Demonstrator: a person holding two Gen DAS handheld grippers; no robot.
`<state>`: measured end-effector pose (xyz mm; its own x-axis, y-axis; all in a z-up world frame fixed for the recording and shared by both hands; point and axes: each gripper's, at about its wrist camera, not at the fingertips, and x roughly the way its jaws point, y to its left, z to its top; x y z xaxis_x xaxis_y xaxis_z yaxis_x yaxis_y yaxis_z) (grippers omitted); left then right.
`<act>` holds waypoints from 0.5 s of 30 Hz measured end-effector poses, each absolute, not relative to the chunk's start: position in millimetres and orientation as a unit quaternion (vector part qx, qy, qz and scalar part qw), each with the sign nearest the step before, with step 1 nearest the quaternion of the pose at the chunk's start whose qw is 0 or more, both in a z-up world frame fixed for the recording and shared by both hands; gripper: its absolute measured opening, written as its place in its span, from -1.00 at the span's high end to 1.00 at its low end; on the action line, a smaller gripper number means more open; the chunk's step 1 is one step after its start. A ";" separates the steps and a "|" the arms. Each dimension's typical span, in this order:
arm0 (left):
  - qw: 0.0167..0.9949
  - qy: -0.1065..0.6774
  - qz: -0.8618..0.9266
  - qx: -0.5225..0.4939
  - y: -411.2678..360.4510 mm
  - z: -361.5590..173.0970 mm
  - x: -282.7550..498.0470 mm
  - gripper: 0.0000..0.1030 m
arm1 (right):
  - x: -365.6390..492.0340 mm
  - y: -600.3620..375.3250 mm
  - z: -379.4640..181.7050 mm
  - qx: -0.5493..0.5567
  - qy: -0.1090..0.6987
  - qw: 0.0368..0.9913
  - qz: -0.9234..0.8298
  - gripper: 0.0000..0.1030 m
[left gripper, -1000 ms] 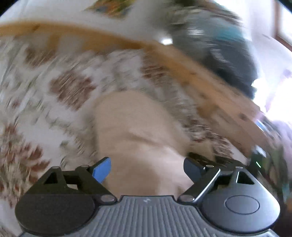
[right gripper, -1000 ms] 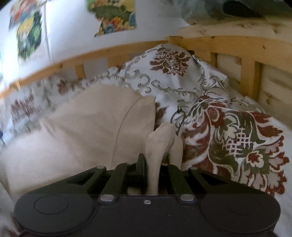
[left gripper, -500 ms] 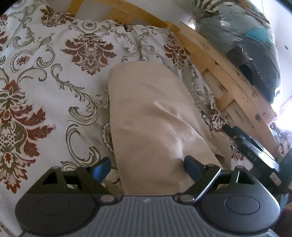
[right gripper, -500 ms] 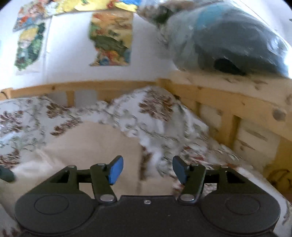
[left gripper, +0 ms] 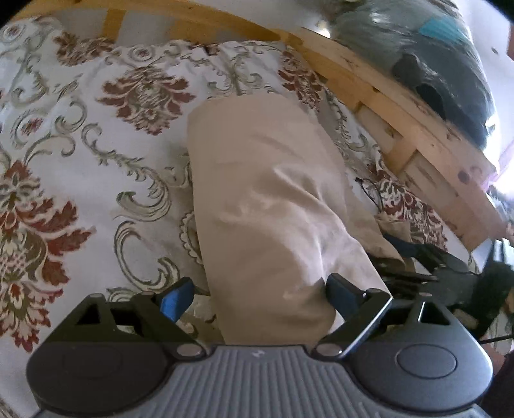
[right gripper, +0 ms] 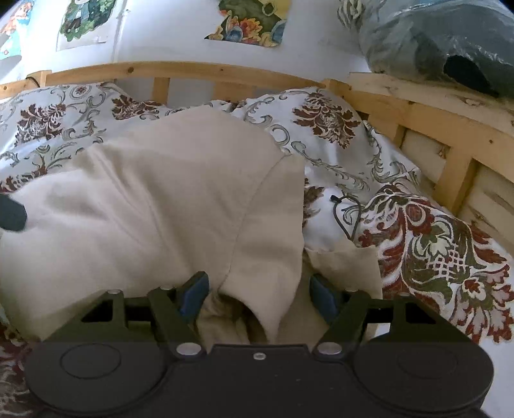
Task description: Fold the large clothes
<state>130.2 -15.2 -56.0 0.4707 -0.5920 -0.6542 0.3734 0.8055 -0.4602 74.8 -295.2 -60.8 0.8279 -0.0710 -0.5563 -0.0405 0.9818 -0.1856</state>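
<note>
A beige garment (left gripper: 263,199) lies folded into a long strip on the floral bedspread (left gripper: 80,160). My left gripper (left gripper: 258,294) stands open just above its near end, with the cloth bulging up between the blue pads without touching them. In the right wrist view the same garment (right gripper: 160,199) spreads wide, its seamed edge running down into my right gripper (right gripper: 260,295). Those jaws are opening; bunched cloth sits between them and the pads do not press it. A loose beige flap (right gripper: 350,263) lies by the right finger. A dark fingertip (right gripper: 11,212) of the left gripper shows at the left edge.
A wooden bed rail (right gripper: 449,160) runs along the far and right sides, also the bed rail (left gripper: 401,128) in the left view. A plastic-wrapped blue bundle (right gripper: 449,41) rests on it. A thin black cord (right gripper: 343,215) lies on the bedspread. Posters (right gripper: 250,22) hang on the wall.
My right gripper was shut on a pinched fold of beige cloth; it let go and opened wide. The left gripper sank a little toward the garment, still open.
</note>
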 end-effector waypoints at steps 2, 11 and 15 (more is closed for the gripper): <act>0.842 0.436 -0.283 -0.143 -11.0 -57.4 131.8 -0.79 | 73.2 -300.1 -46.2 -0.076 0.286 0.955 0.004 -0.41; 0.840 0.442 -0.279 -0.146 -6.9 -56.4 134.6 -0.88 | 160.8 -282.2 12.7 -0.067 0.227 0.971 0.023 -0.92; 0.835 0.443 -0.286 -0.159 -3.8 -60.4 137.1 -0.88 | 201.1 -271.6 -17.3 -0.049 0.286 0.957 0.005 -0.97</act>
<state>137.1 -3.8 -60.4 0.4448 -0.6181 -0.6481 0.3358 0.7860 -0.5191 201.1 -271.6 -17.3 0.8369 -0.0179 -0.5471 -0.0386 0.9951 -0.0915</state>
